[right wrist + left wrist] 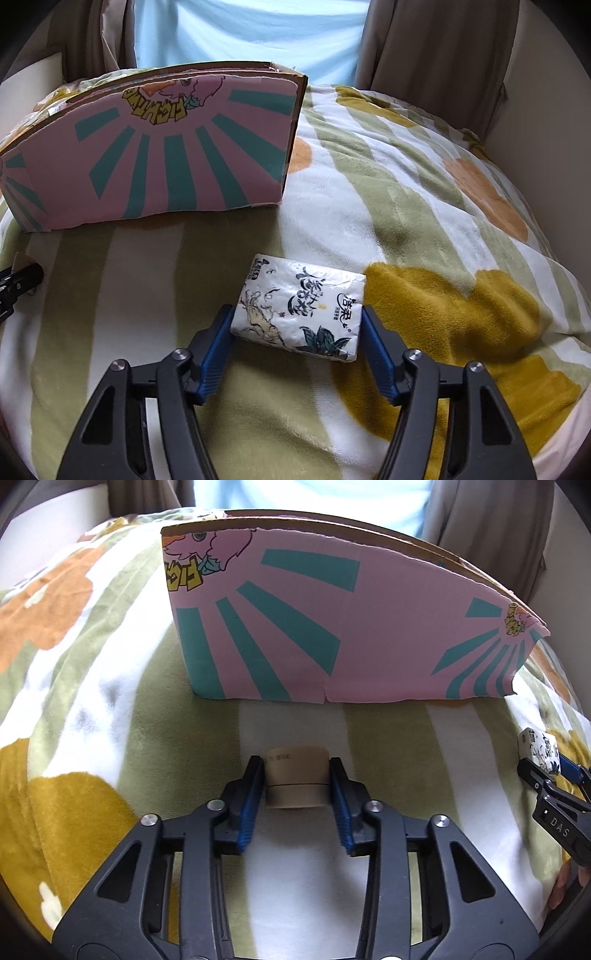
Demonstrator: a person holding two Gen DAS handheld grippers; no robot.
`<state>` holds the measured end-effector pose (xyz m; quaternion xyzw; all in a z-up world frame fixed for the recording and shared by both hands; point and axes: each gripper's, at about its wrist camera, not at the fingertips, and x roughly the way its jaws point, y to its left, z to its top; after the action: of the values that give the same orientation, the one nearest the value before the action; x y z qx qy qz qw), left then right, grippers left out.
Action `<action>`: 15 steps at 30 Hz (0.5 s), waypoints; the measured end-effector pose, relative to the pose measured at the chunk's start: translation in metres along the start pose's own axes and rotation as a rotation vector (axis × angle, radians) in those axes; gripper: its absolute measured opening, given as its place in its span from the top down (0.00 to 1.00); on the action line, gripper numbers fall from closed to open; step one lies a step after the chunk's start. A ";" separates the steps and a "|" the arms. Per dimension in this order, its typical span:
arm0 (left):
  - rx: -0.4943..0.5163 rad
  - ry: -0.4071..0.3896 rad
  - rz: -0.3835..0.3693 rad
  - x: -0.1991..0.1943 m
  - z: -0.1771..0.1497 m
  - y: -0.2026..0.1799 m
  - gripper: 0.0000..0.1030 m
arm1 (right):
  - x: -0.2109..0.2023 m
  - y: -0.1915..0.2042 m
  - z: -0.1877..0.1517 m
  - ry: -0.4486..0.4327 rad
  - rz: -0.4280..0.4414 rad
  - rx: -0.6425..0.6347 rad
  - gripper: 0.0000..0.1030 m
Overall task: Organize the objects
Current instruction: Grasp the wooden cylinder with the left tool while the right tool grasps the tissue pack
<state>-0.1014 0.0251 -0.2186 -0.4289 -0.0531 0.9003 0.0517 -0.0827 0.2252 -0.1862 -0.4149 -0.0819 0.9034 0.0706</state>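
My left gripper (297, 771) is shut on a brown tape roll (297, 777), with a blue pad pressed on each side of it, just above the blanket. My right gripper (297, 317) is shut on a white tissue pack (299, 306) printed with dark leaves and lettering. That pack and the right gripper also show at the right edge of the left wrist view (541, 755). A pink cardboard box (332, 627) with teal rays stands open-topped beyond both grippers; it also shows in the right wrist view (155, 158). What is inside it is hidden.
A soft blanket (424, 206) with green, white, orange and mustard patches covers the bed. Brown curtains (424, 44) and a pale blue one hang behind. A wall runs along the right side (546, 110). The left gripper's tip shows at the left edge of the right wrist view (18, 282).
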 end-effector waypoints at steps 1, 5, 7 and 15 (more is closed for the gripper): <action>0.004 -0.001 0.000 0.000 0.000 0.000 0.70 | -0.001 -0.001 0.000 0.000 -0.001 0.001 0.40; 0.004 -0.004 -0.016 -0.003 0.000 0.002 0.70 | -0.002 -0.005 0.000 0.004 0.015 0.027 0.41; 0.008 -0.009 -0.020 -0.007 0.000 0.003 0.70 | -0.003 -0.008 0.000 0.003 0.021 0.038 0.41; 0.041 -0.046 -0.054 -0.032 0.011 0.001 0.70 | -0.022 -0.016 0.009 -0.033 0.044 0.069 0.41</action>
<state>-0.0904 0.0189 -0.1871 -0.4051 -0.0471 0.9092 0.0835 -0.0743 0.2354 -0.1616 -0.3991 -0.0428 0.9137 0.0639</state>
